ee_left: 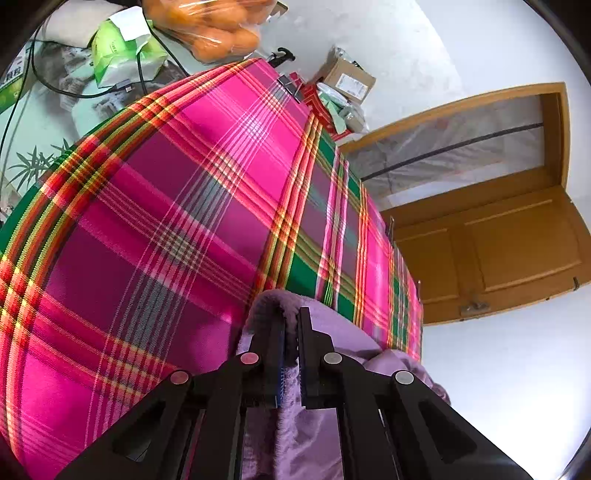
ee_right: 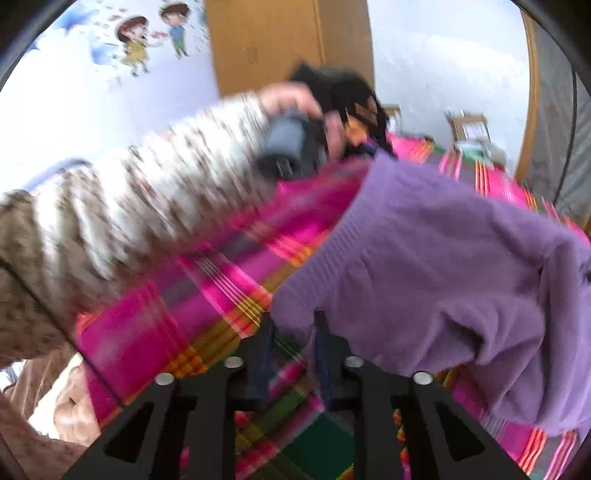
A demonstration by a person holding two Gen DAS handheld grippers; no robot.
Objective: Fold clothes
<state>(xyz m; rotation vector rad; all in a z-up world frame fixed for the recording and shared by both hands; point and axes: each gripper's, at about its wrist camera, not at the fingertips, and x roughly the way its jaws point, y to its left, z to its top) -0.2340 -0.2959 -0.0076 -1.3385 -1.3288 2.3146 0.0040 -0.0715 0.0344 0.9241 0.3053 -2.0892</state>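
Observation:
A purple knit sweater [ee_right: 443,258] lies partly lifted over a table covered with a pink plaid cloth [ee_left: 166,221]. My left gripper [ee_left: 291,314] is shut on a fold of the sweater [ee_left: 347,336], and purple fabric fills the gap between its fingers. In the right wrist view that left gripper [ee_right: 369,151] is blurred, held by a hand [ee_right: 291,96] at the sweater's far corner. My right gripper [ee_right: 293,321] is open at the sweater's near corner. The hem reaches its fingertips, and plaid cloth [ee_right: 207,295] shows between the fingers.
At the table's far end sit a bag of oranges [ee_left: 214,29], a green packet [ee_left: 122,51], a black cable [ee_left: 74,88] and a cardboard box [ee_left: 347,79]. A wooden door [ee_left: 509,243] stands beyond the table's edge. A person's patterned sleeve [ee_right: 147,192] crosses above the table.

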